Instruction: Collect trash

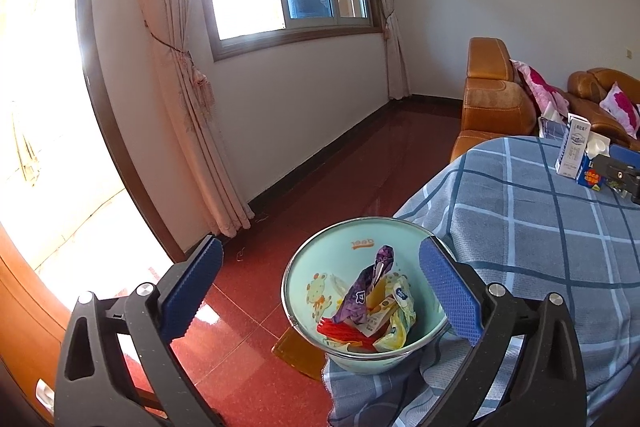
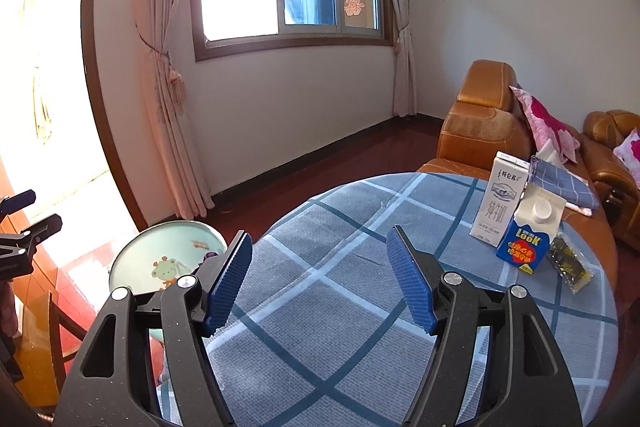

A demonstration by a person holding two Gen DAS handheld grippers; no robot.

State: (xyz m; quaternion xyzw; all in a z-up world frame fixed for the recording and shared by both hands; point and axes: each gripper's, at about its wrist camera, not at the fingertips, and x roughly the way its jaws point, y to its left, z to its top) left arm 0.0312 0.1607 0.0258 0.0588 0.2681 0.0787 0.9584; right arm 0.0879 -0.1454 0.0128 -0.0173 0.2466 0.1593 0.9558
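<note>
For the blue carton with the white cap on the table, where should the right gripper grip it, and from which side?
Probably across the blue carton's flat side walls, below the white cap. It stands upright. Come from the near side, where the cloth is bare; the white milk carton crowds its far-left side. The right gripper is open and empty.

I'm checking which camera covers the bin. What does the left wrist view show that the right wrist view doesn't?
Only the left wrist view looks into the pale green metal-rimmed bucket, showing the purple wrapper and red wrapper inside. Only the right wrist view shows the dark snack packet lying on the table beside the cartons. Both show the bucket, the blue checked tablecloth, the white milk carton, the blue carton and the orange leather sofa.
</note>
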